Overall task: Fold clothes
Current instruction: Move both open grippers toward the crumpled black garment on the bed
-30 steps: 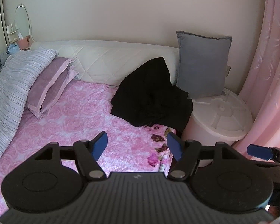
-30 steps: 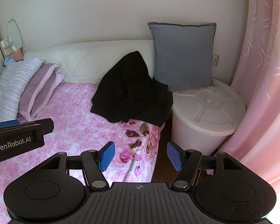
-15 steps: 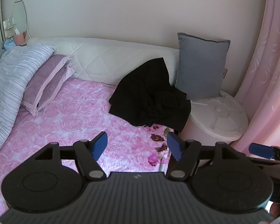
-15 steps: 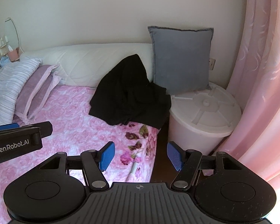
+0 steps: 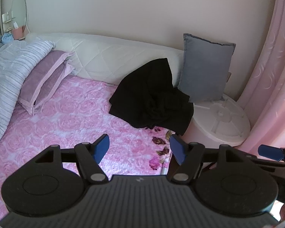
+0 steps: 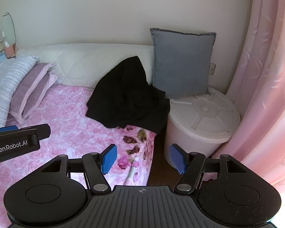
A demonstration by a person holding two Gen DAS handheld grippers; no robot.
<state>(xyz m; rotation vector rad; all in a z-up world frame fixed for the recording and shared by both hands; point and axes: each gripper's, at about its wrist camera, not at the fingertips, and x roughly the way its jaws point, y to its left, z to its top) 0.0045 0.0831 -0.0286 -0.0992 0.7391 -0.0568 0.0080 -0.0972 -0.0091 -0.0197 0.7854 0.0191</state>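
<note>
Left tongs (image 5: 139, 146) and right tongs (image 6: 142, 158), both wide and empty, face a crumpled black garment (image 5: 153, 98) ahead on the bed (image 5: 66, 117); reaching, gripping and spreading it seem due.

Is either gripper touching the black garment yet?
Apart. Both wrist views show the left gripper and right gripper open, pink bedspread between them and the black garment.

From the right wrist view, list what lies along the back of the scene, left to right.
Striped blanket → purple pillow → black garment → grey cushion → white lidded bin → pink curtain.
</note>
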